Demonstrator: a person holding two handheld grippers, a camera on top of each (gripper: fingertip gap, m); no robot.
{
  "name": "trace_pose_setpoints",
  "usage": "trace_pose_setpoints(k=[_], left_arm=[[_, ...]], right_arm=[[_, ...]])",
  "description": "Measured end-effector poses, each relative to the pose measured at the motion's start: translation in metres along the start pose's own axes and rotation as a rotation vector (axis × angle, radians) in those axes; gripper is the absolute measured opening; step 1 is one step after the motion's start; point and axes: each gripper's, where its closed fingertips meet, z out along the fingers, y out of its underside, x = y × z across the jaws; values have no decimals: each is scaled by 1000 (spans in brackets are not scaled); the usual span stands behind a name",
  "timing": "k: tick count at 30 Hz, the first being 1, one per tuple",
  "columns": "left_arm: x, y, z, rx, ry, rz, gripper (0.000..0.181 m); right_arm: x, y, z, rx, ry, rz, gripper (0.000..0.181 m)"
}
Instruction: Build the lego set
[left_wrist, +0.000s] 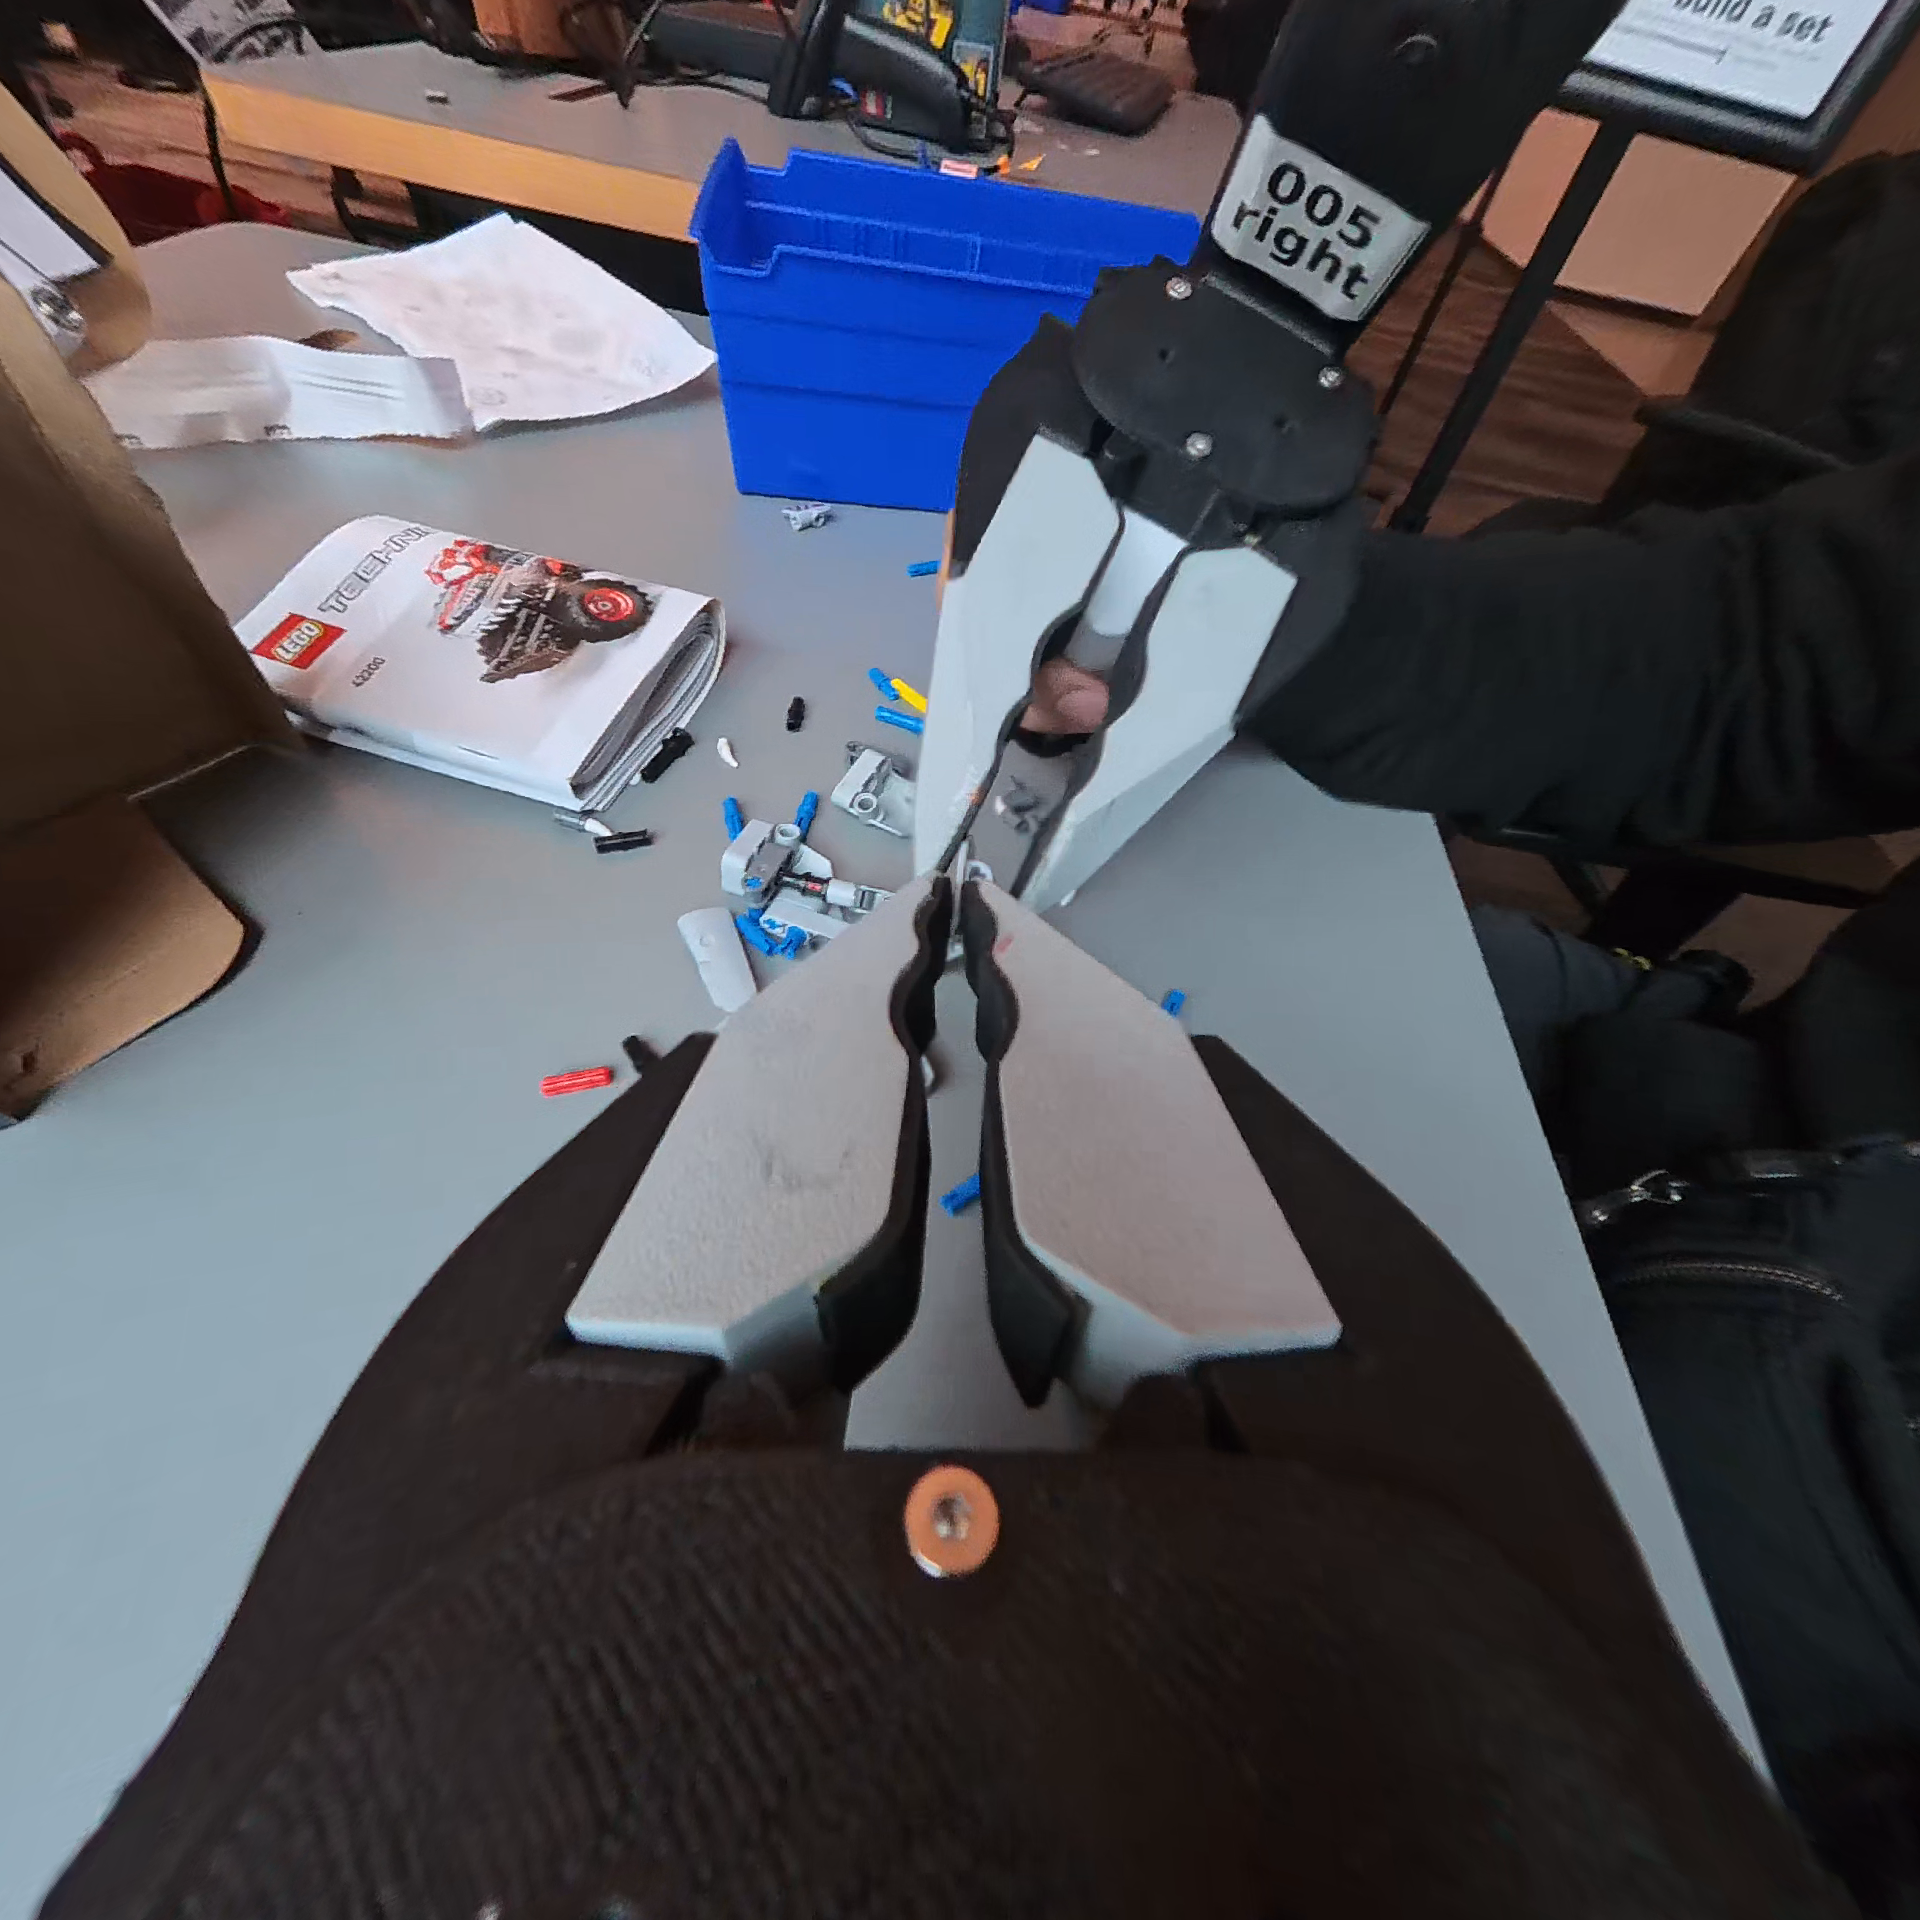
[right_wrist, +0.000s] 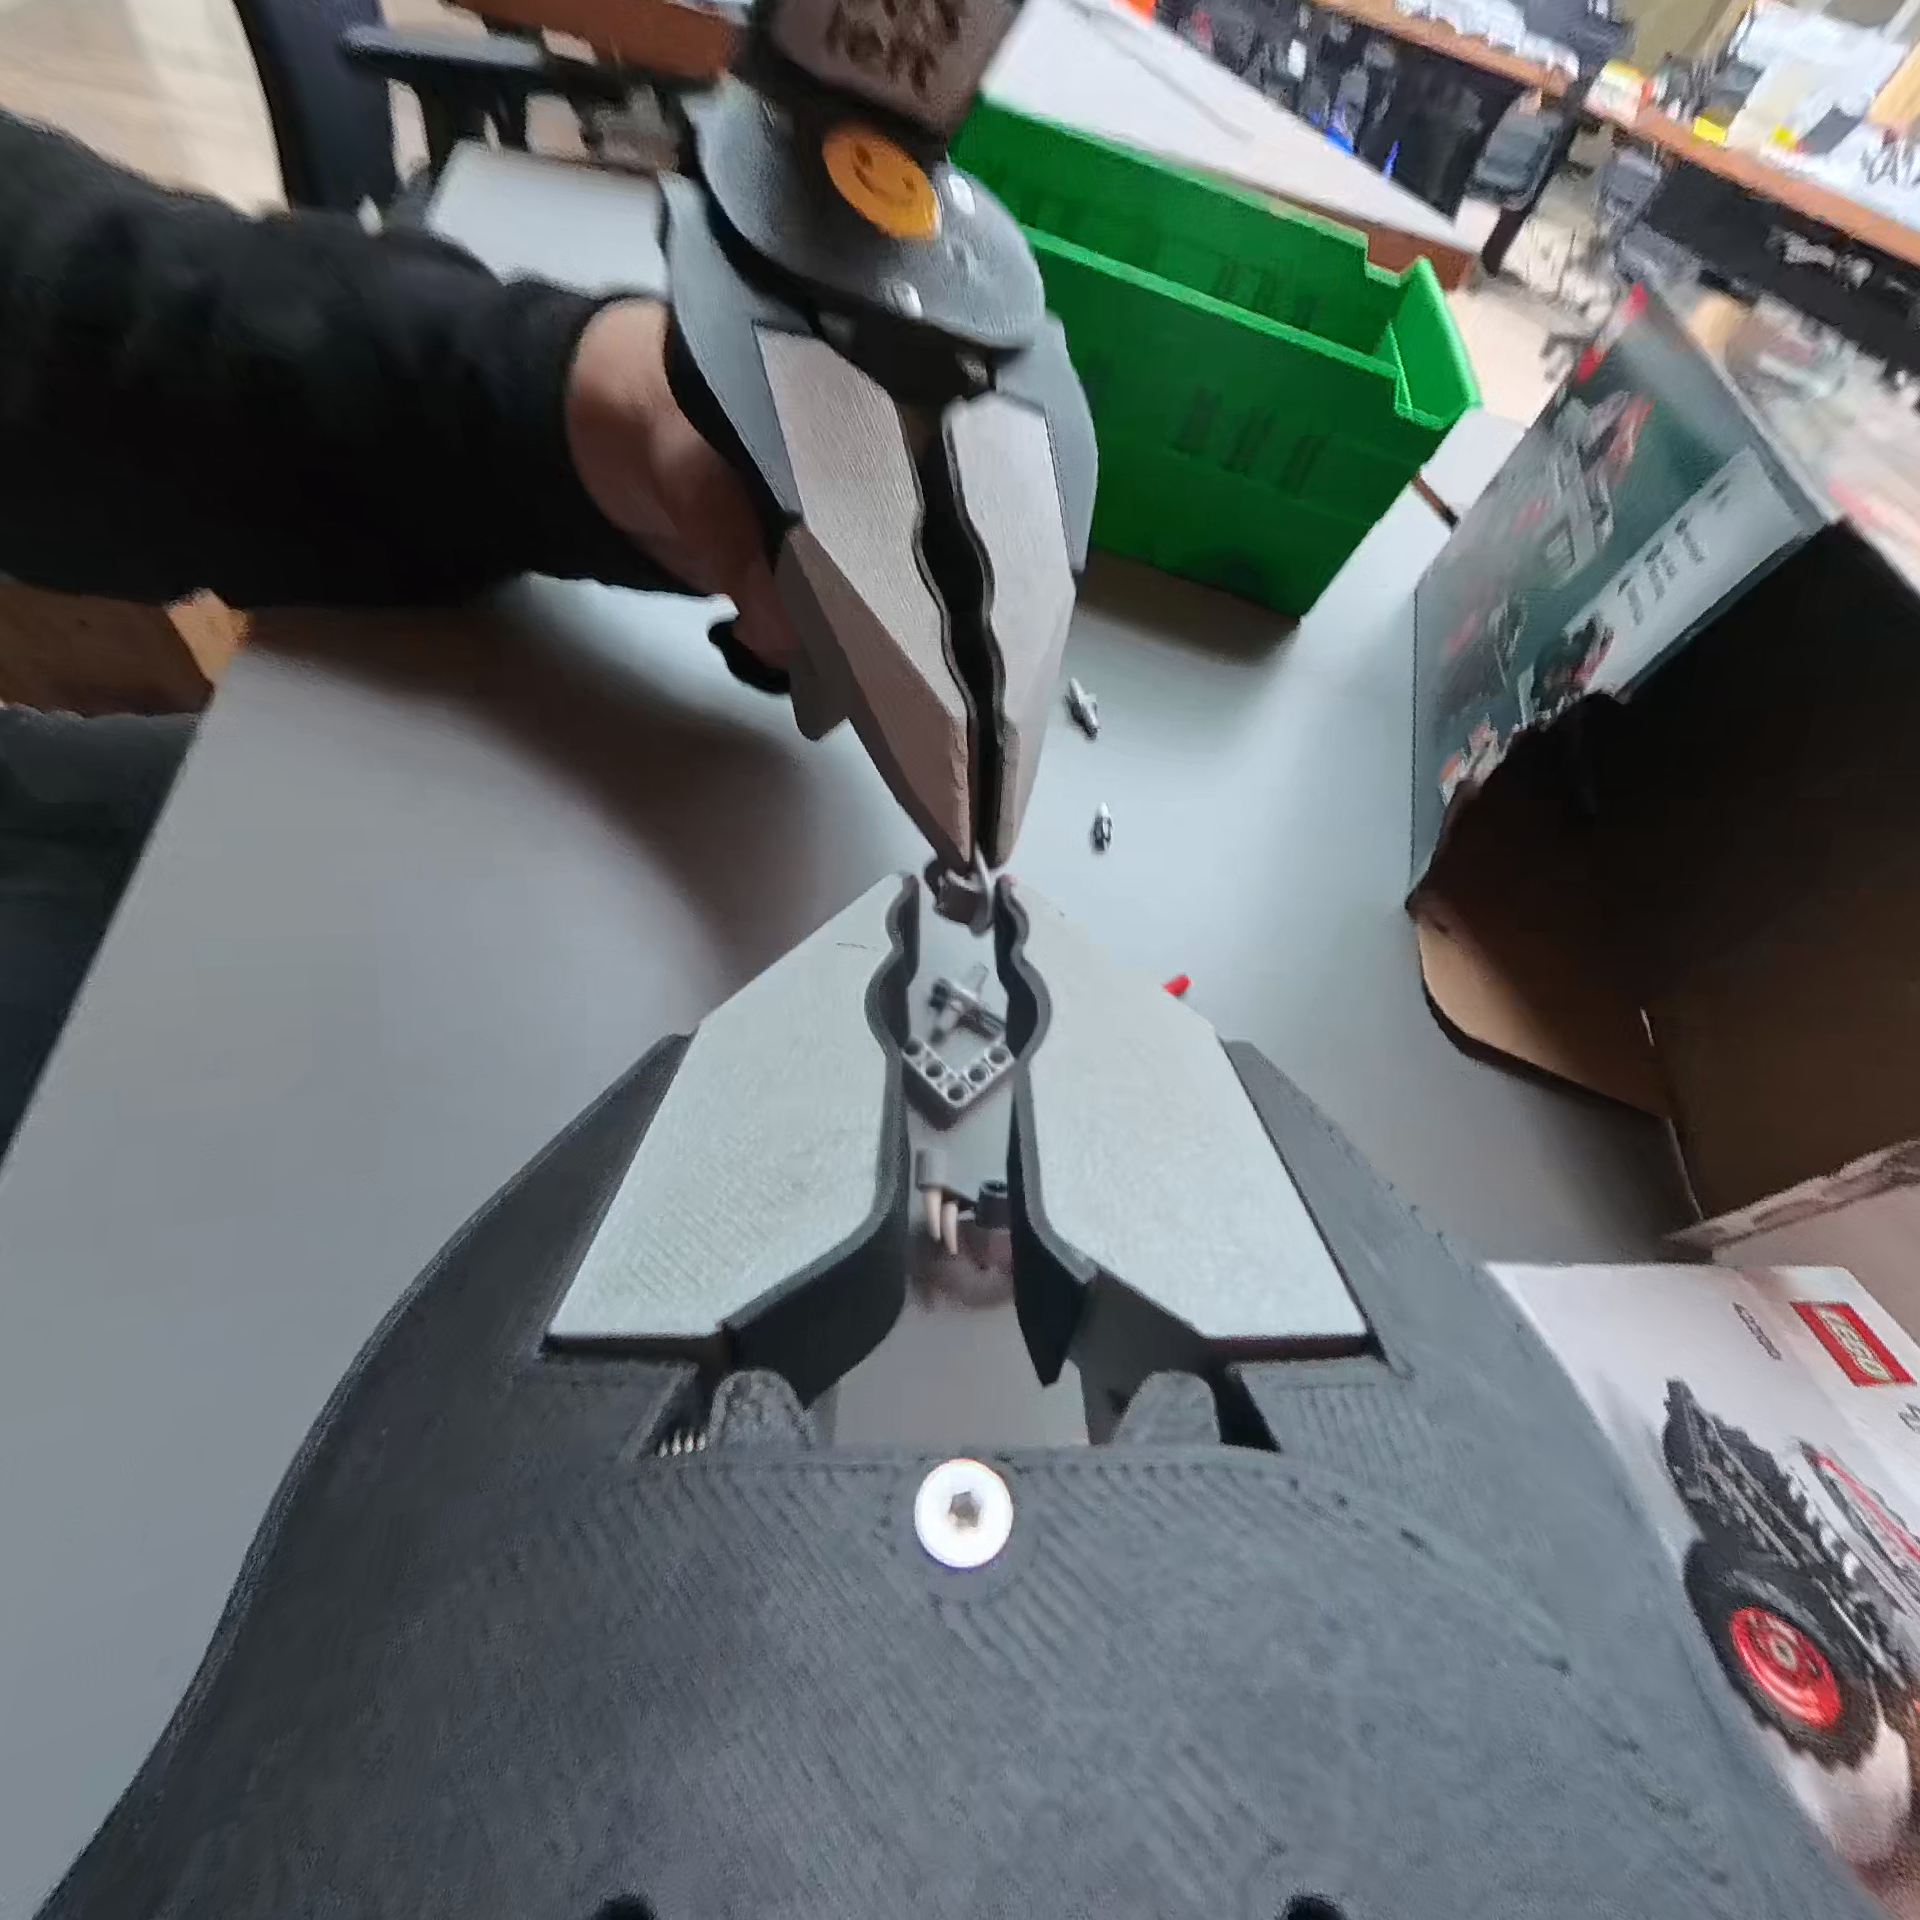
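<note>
Left wrist view: the left hand-held gripper (left_wrist: 954, 896) is in front, its two fingers almost pressed together with a thin gap. Right at its tips, at 12 o'clock, the right hand-held gripper (left_wrist: 971, 868) comes down from 1 o'clock, held in a black sleeve (left_wrist: 1558, 665). I cannot tell from here what sits between the tips.

Right wrist view: the right hand-held gripper (right_wrist: 961, 891) has its fingers a little apart. The left hand-held gripper (right_wrist: 977, 852) is pinching a small grey lego piece (right_wrist: 961, 891) right between those fingers. Under them lies a grey lego frame (right_wrist: 956, 1070) on the worktop (right_wrist: 416, 935).

On the worktop (left_wrist: 312, 1195) at 11 o'clock lie small blue, black and red lego pins (left_wrist: 764, 935) and a half-built grey lego part (left_wrist: 790, 868). Farther at 10 o'clock is the instruction booklet (left_wrist: 488, 655). Past it, at 12 o'clock, stands a blue bin (left_wrist: 883, 343). A green bin (right_wrist: 1226, 395) shows far off at 1 o'clock in the right wrist view.
</note>
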Motion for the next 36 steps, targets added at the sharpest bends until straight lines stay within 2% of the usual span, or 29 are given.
trace_pose_setpoints(k=[1,6,10,13,15,17,20,23,25,27,28,29,30,31,32,33,34,36], left_arm=[[0,0,0,3,10,-16,0],[-2,1,1,8,21,-71,0],[-8,-8,-7,76,21,-126,7],[-17,-13,-15,117,3,-170,12],[-21,-11,-17,116,-7,-189,12],[-23,-8,-17,103,-15,-201,12],[-22,-6,-16,84,-15,-200,11],[-25,-3,-16,67,-43,-186,9],[-28,-3,-18,69,-53,-188,8],[-29,-3,-20,78,-51,-204,8],[-30,-2,-20,76,-50,-214,8],[-31,0,-20,70,-51,-223,8],[-31,2,-19,60,-51,-229,8],[-32,4,-18,51,-52,-230,8],[-32,5,-18,45,-55,-226,8],[-32,6,-18,40,-57,-223,7],[-32,7,-17,35,-60,-225,7],[-33,8,-17,31,-59,-231,7]], right_arm=[[0,-3,-2,20,-3,9,10],[3,4,-1,-10,-42,106,3],[15,6,-6,-11,34,107,3],[41,0,-26,10,219,101,3],[51,-25,-60,84,322,128,4],[63,-54,-111,128,458,140,3],[83,-96,-213,124,734,91,3],[95,-113,-312,54,985,81,3],[100,-106,-364,2,1128,97,3],[108,-69,-401,-100,1249,167,3],[111,-32,-404,-208,1245,259,4],[107,16,-394,-359,1149,393,6],[93,69,-382,-533,1035,576,18],[78,108,-373,-688,934,722,28],[72,126,-375,-800,921,756,24],[80,121,-384,-849,986,681,27],[94,99,-390,-826,1059,562,28],[120,38,-394,-725,1161,378,47]])
